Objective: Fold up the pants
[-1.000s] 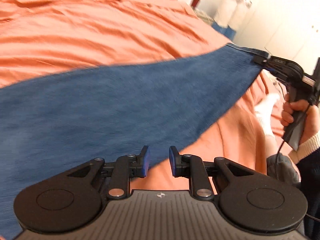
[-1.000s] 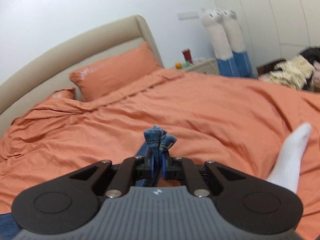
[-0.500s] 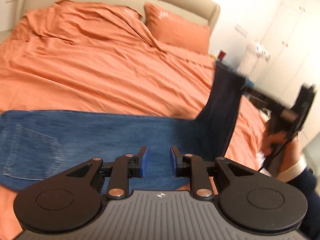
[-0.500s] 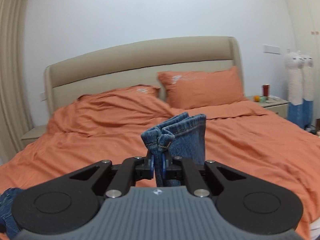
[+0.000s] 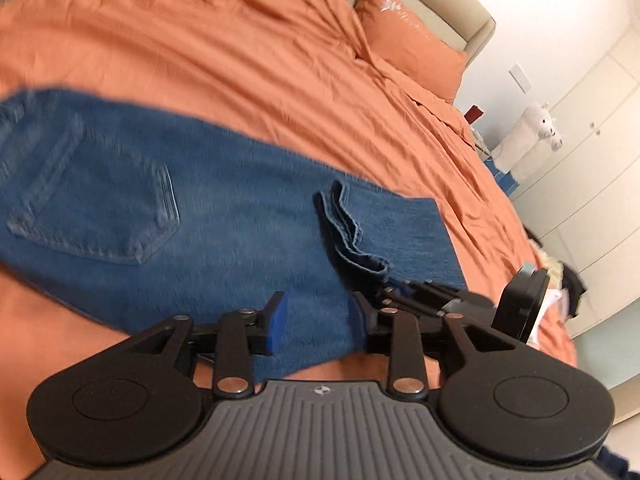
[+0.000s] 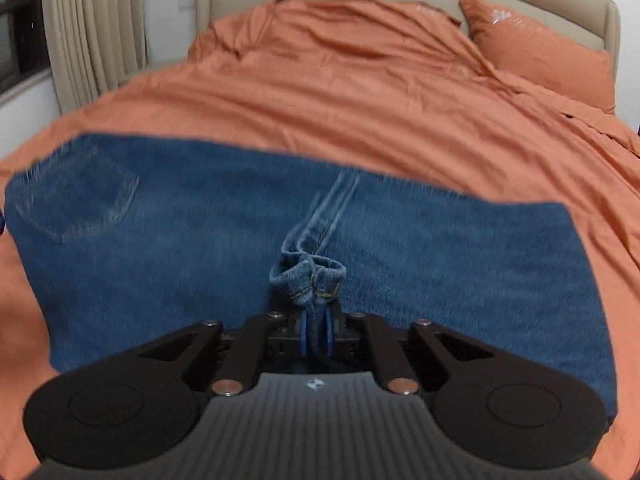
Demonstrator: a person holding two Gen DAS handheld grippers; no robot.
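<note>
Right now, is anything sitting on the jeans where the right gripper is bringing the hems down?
Nothing visible. The right gripper has the hems between its jaws, which have just been opening, low over the jeans on the orange duvet. The denim beneath looks bare; the left gripper, jaws open, hangs alongside.
</note>
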